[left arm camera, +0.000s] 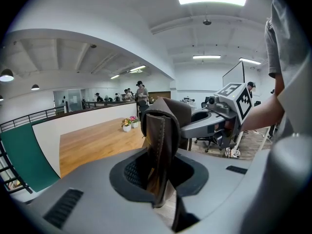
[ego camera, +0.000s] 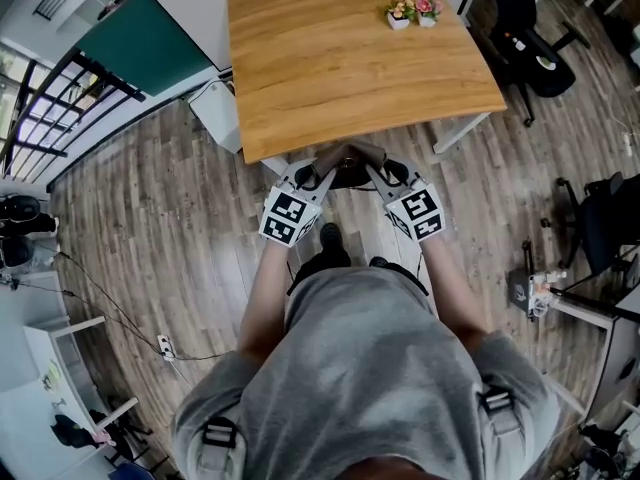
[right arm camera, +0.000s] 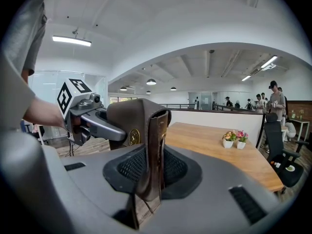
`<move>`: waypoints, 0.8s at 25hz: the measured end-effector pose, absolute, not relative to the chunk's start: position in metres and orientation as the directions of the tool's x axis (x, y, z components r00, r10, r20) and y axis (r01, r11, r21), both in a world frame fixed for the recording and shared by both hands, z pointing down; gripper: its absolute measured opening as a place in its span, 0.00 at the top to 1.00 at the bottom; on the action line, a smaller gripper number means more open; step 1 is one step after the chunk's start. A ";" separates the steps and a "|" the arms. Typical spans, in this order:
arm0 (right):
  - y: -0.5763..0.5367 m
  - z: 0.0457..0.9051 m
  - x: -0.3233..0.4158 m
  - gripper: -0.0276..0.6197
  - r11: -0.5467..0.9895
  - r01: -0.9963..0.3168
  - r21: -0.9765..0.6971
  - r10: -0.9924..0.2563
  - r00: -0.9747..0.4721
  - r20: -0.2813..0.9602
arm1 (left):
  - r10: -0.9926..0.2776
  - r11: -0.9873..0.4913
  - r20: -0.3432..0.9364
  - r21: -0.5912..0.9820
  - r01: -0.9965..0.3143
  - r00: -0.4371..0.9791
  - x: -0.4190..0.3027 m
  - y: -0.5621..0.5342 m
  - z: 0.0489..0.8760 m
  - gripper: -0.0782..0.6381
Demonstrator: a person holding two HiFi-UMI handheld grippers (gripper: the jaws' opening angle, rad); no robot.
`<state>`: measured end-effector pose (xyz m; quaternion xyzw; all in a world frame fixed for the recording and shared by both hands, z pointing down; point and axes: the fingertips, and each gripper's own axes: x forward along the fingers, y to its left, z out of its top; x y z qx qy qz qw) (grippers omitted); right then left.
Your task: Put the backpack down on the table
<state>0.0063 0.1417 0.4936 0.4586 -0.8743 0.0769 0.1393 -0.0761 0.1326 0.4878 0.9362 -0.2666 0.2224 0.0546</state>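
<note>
Fingers [left arm camera: 90, 182] of the left gripper [left arm camera: 158, 174] and right gripper [right arm camera: 148, 172] each pinch a strap [left arm camera: 161, 145] of the brown leather backpack [ego camera: 348, 156], held up beside the near edge of the wooden table [ego camera: 340, 63]

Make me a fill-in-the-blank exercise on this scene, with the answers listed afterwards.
1. The left hand-held gripper and the right hand-held gripper are each ____ on the brown leather backpack.
2. The backpack hangs above the ____, short of the wooden table.
3. Two small pots of ____ stand on that table's far side.
Answers: shut; floor; flowers.
</note>
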 end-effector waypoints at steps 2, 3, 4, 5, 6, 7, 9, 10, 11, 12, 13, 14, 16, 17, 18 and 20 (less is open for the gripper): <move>0.133 0.495 0.002 0.83 0.561 -0.828 -0.008 -0.784 -0.534 0.316 | -0.466 -0.857 0.448 -0.014 -0.515 0.763 -0.081 0.124 0.489 0.78; 0.129 0.495 -0.001 0.83 0.557 -0.830 -0.009 -0.786 -0.531 0.316 | -0.463 -0.859 0.449 -0.013 -0.512 0.765 -0.084 0.120 0.489 0.78; 0.125 0.496 -0.004 0.83 0.554 -0.833 -0.011 -0.788 -0.528 0.317 | -0.459 -0.861 0.450 -0.012 -0.509 0.766 -0.086 0.115 0.490 0.78; 0.121 0.497 -0.006 0.83 0.550 -0.835 -0.012 -0.790 -0.524 0.318 | -0.455 -0.863 0.450 -0.011 -0.505 0.768 -0.089 0.111 0.491 0.78; 0.117 0.498 -0.008 0.83 0.546 -0.838 -0.013 -0.792 -0.521 0.318 | -0.452 -0.865 0.450 -0.010 -0.502 0.770 -0.091 0.107 0.491 0.78; 0.113 0.499 -0.010 0.83 0.542 -0.840 -0.014 -0.794 -0.517 0.319 | -0.448 -0.867 0.450 -0.008 -0.498 0.773 -0.093 0.103 0.492 0.78; 0.106 0.501 -0.014 0.83 0.533 -0.846 -0.014 -0.798 -0.509 0.322 | -0.438 -0.873 0.451 -0.005 -0.488 0.778 -0.097 0.095 0.495 0.78; 0.102 0.502 -0.017 0.83 0.528 -0.849 -0.014 -0.801 -0.504 0.324 | -0.432 -0.876 0.452 -0.003 -0.483 0.781 -0.099 0.091 0.496 0.78; 0.099 0.503 -0.019 0.82 0.523 -0.852 -0.014 -0.803 -0.498 0.327 | -0.426 -0.878 0.452 0.000 -0.478 0.784 -0.101 0.087 0.497 0.78; 0.095 0.504 -0.022 0.82 0.518 -0.856 -0.014 -0.806 -0.493 0.329 | -0.421 -0.881 0.451 0.003 -0.473 0.787 -0.104 0.083 0.498 0.78; 0.091 0.505 -0.025 0.82 0.513 -0.858 -0.013 -0.808 -0.488 0.331 | -0.417 -0.883 0.450 0.005 -0.469 0.789 -0.107 0.078 0.499 0.78; 0.087 0.506 -0.028 0.82 0.509 -0.861 -0.013 -0.810 -0.483 0.333 | -0.414 -0.885 0.448 0.006 -0.466 0.792 -0.110 0.073 0.500 0.78; 0.080 0.507 -0.034 0.82 0.502 -0.865 -0.013 -0.813 -0.476 0.335 | -0.407 -0.889 0.443 0.010 -0.459 0.799 -0.115 0.065 0.500 0.78; 0.077 0.508 -0.036 0.82 0.499 -0.867 -0.012 -0.814 -0.473 0.337 | -0.404 -0.891 0.443 0.010 -0.455 0.800 -0.117 0.062 0.501 0.78; 0.075 0.508 -0.039 0.82 0.495 -0.869 -0.011 -0.815 -0.470 0.338 | -0.399 -0.893 0.445 0.011 -0.451 0.801 -0.120 0.060 0.502 0.78; 0.071 0.510 -0.043 0.82 0.489 -0.872 -0.010 -0.818 -0.463 0.342 | -0.390 -0.896 0.450 0.015 -0.443 0.804 -0.125 0.056 0.505 0.78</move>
